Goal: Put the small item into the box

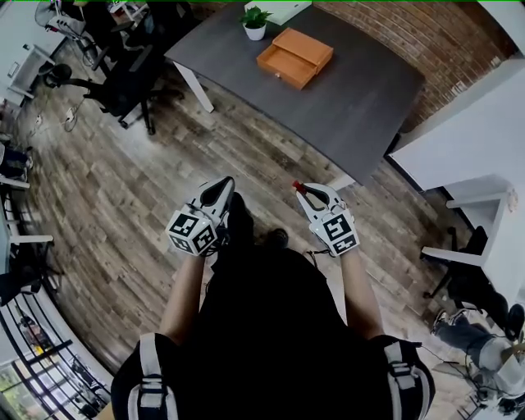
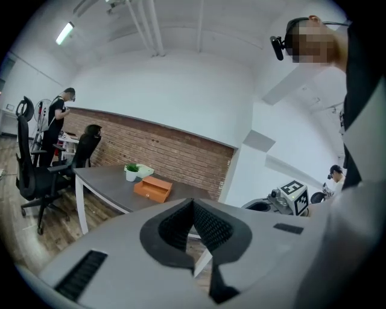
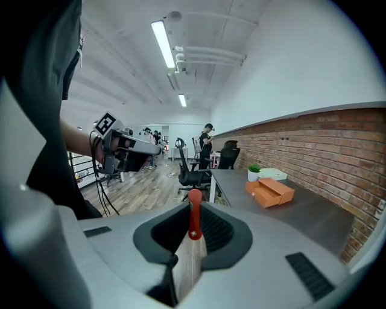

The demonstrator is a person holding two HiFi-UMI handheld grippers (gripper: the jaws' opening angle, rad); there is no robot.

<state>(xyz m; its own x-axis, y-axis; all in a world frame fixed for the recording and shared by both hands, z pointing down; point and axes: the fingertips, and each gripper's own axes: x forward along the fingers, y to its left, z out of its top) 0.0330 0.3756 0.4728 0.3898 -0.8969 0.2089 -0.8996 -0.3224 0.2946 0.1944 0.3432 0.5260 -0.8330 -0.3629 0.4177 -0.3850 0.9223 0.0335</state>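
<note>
Right gripper view: right gripper jaws clamp a small red item, upright between the pads. Left gripper jaws together, nothing between. Orange box sits near the grey desk's far edge beside a potted plant, well apart from both grippers.

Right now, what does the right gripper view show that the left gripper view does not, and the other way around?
Only the right gripper view: a small red item clamped between the jaws of the right gripper.

Only the left gripper view: the left gripper with its jaws together and nothing between them, and the head camera of the person who holds the grippers.

Both views: the grey desk by the brick wall, with the open orange box and the potted plant on it.
</note>
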